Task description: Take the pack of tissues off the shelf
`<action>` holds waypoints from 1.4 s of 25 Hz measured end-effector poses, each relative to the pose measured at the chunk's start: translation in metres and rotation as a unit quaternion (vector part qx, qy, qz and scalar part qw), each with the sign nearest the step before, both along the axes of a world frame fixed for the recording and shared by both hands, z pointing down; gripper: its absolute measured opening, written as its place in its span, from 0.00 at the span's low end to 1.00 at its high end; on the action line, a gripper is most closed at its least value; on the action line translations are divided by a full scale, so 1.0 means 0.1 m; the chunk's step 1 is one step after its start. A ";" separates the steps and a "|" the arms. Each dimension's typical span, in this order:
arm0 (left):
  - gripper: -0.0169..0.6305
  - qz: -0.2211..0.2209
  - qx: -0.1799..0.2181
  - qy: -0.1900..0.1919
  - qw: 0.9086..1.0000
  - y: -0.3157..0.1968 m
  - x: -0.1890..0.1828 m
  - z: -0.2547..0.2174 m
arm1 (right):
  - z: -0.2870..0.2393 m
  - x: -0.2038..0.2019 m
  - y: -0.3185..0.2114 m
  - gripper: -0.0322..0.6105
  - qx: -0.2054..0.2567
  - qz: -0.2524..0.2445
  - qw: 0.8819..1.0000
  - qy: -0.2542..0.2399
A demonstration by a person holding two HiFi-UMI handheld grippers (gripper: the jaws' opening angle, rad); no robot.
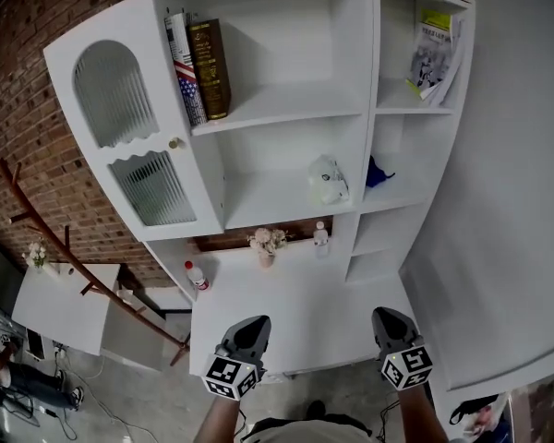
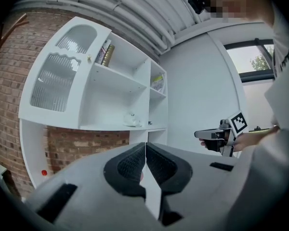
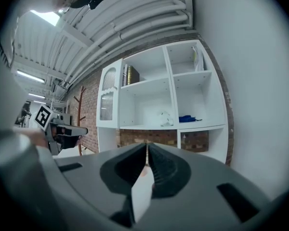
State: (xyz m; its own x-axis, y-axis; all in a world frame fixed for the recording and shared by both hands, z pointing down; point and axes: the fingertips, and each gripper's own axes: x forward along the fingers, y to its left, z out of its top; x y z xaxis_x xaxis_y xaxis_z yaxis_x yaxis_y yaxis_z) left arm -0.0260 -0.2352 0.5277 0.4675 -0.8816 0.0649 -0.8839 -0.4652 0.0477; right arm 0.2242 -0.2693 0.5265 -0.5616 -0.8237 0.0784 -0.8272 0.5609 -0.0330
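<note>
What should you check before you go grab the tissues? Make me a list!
1. Tissues in sight on the shelf: ok.
2. Nothing standing in front of them: ok.
3. Right gripper open to grab: not ok, jaws shut and empty.
4. Left gripper open: not ok, also shut and empty.
5. Grippers close enough to the tissues: not ok, both well short of the shelf.
6. Tissues light and loose enough to lift: cannot tell.
</note>
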 end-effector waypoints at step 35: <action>0.07 0.056 -0.001 0.004 0.998 -1.00 -0.44 -0.06 | -0.63 -0.63 -1.42 0.10 0.062 0.018 0.994 0.085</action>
